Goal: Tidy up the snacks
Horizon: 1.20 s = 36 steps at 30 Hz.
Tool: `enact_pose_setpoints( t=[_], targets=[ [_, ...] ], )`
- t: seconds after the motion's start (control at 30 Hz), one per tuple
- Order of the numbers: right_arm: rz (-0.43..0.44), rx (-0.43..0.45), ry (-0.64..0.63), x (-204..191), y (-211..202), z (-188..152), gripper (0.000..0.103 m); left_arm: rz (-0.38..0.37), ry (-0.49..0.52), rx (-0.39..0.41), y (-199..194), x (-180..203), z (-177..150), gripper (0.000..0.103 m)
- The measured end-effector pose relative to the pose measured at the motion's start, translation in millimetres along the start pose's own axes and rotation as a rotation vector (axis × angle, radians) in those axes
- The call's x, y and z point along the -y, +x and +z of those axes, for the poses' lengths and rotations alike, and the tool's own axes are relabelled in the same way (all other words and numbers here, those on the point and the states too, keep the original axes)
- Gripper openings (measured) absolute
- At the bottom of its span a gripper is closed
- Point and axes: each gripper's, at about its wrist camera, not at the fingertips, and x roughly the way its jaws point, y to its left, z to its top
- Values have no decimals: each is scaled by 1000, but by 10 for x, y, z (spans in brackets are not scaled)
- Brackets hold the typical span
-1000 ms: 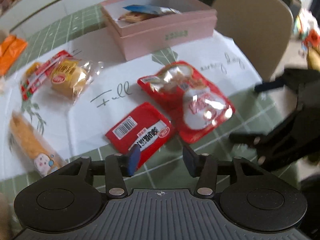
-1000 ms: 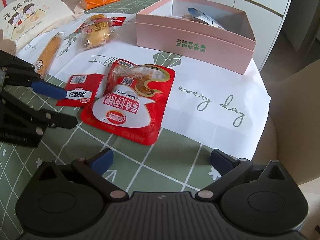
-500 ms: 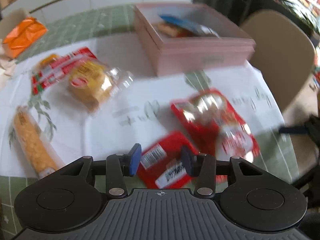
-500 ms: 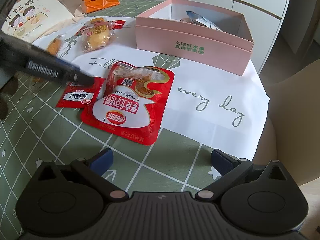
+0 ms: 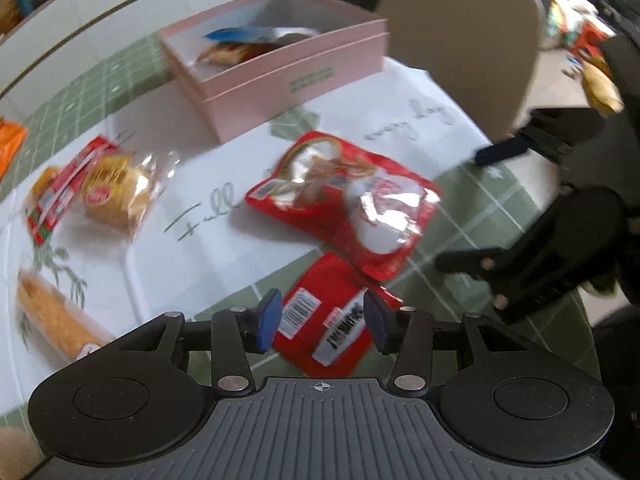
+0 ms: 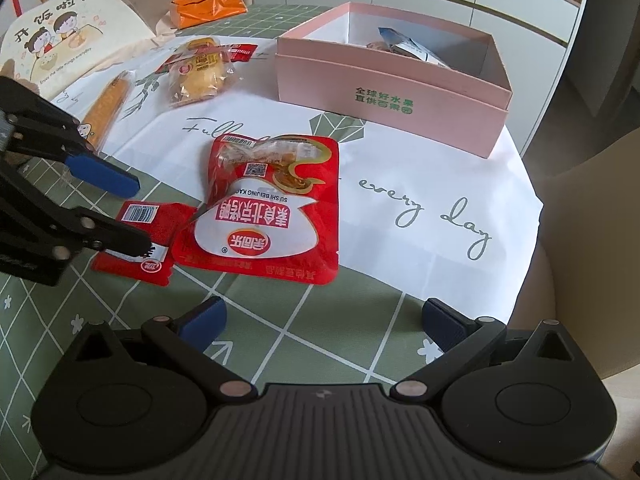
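A small red packet (image 5: 320, 320) with a barcode lies flat on the green check cloth. My left gripper (image 5: 322, 320) is right over it, open, its blue pads (image 5: 270, 320) straddling the packet without pinching it. In the right wrist view the same packet (image 6: 136, 240) sits under the left gripper (image 6: 138, 214). A large red pouch (image 5: 344, 204) (image 6: 268, 208) lies beside it, one edge over the packet's corner. My right gripper (image 6: 324, 316) hangs wide open over bare cloth, short of the pouch. The pink box (image 5: 280, 64) (image 6: 392, 92) at the back holds a blue-wrapped snack (image 6: 404, 46).
A wrapped yellow cake (image 6: 200, 72), a long orange stick snack (image 6: 108, 108) and a red strip packet (image 5: 60, 196) lie on the white mat at the left. An orange bag (image 6: 208, 4) and a cartoon card (image 6: 60, 40) stand behind. A beige chair (image 5: 460, 32) adjoins the table's right edge.
My left gripper swung up and across, then came back down over the small red packet, which now lies a little nearer the front edge. The right gripper stayed still.
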Motion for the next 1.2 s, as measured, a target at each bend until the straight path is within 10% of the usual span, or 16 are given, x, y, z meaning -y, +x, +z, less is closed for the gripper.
enact_pose_setpoints(
  t=[0.33,1.2],
  targets=[
    [-1,3,0,-5,-3,-6,103,-5,155,-68,104,304,-73,54],
    [14,0,-22,-2,-15,-24,103,11,171,-71,265,122,136,56]
  ],
)
